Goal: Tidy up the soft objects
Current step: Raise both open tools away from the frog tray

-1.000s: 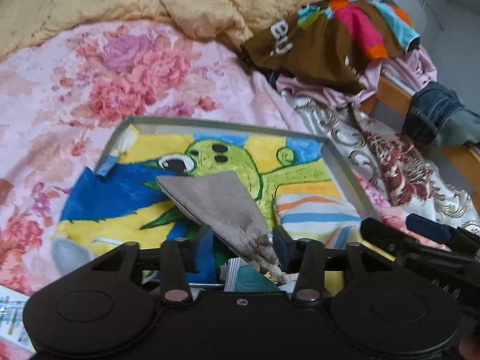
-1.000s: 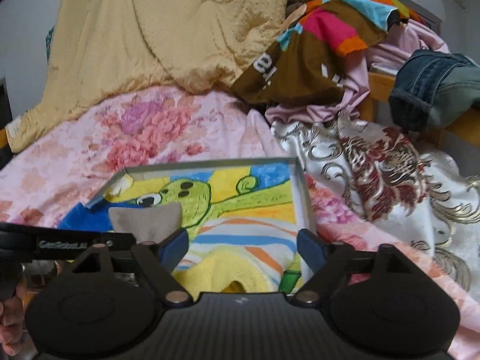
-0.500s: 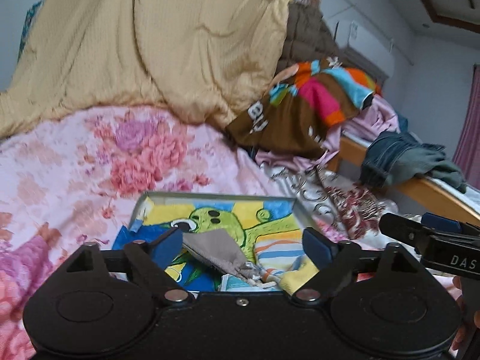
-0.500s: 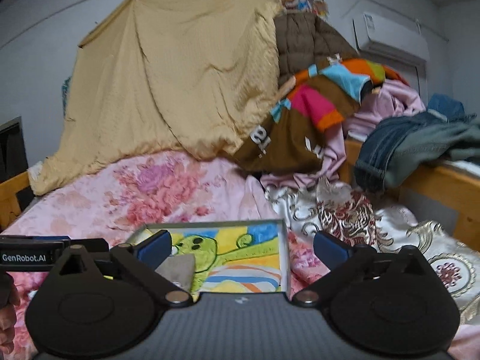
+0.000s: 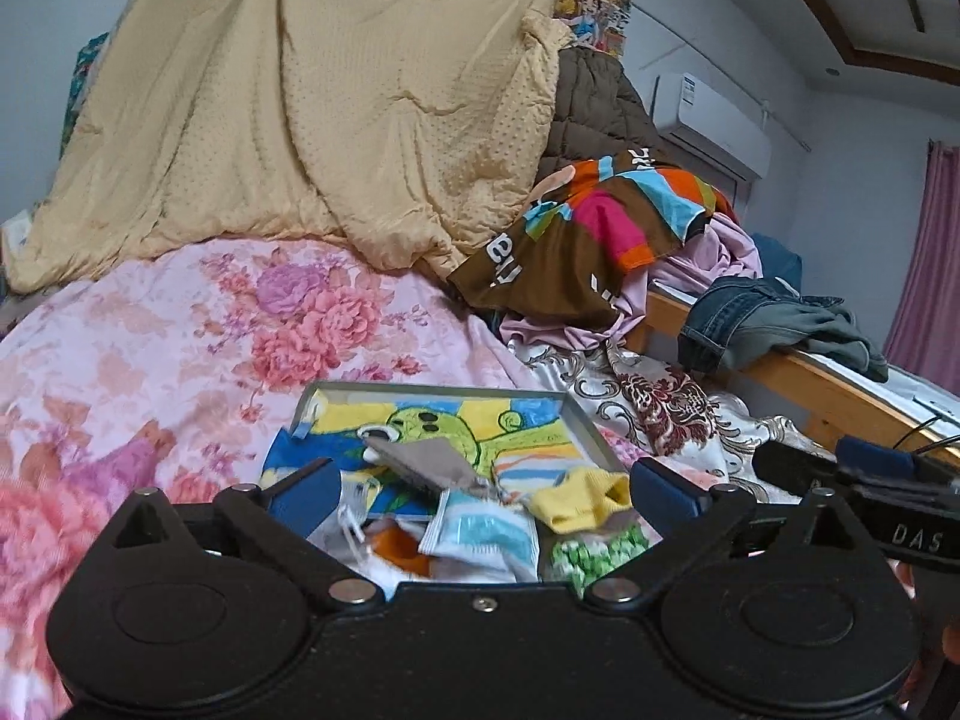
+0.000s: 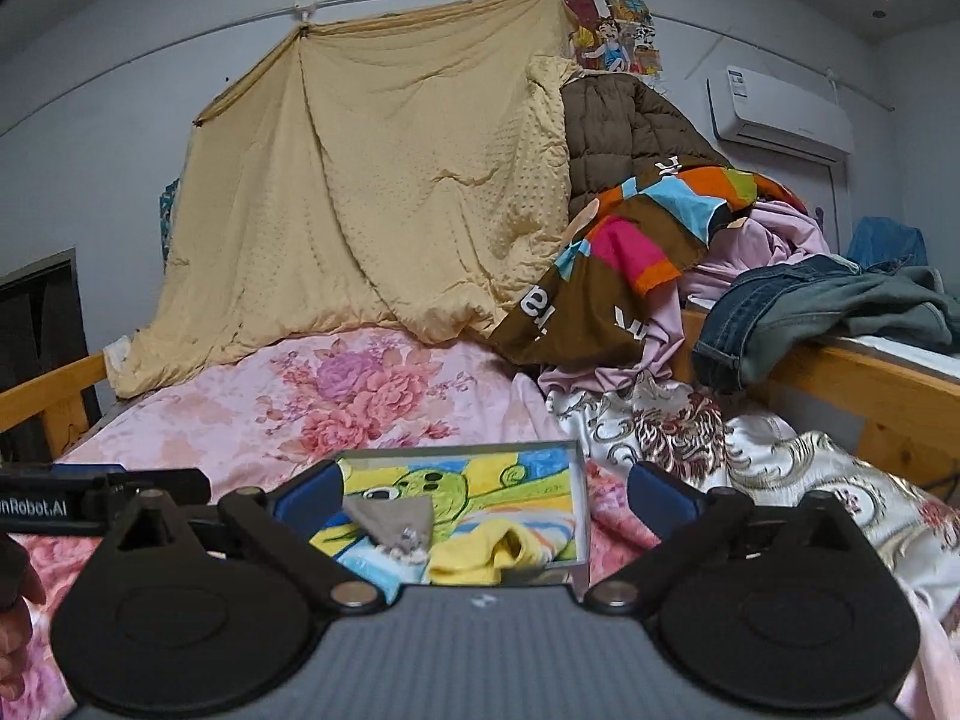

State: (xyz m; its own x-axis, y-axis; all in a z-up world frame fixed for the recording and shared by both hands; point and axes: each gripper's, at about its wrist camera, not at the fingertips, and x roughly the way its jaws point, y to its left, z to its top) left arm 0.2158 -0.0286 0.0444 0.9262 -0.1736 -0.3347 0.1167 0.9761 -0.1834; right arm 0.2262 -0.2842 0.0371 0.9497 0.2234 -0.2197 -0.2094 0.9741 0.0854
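Both held above the bed, neither touching anything. Left gripper (image 5: 480, 489) spread wide, nothing between the blue pads (image 5: 303, 492); right gripper (image 6: 483, 495) likewise spread and bare. Below them, resting on the floral bedspread (image 5: 180, 330) — a shallow tray (image 5: 576, 414) lined with a green cartoon print. Inside: a grey cloth (image 5: 423, 459) lying across the print, a yellow sock (image 5: 579, 498) just beside it toward the right wall, a pale blue packet (image 5: 483, 531) nearer the camera, possibly more small items underneath, half hidden. Behind — a yellow blanket (image 6: 390, 180) hung up, clothes piled beside it.
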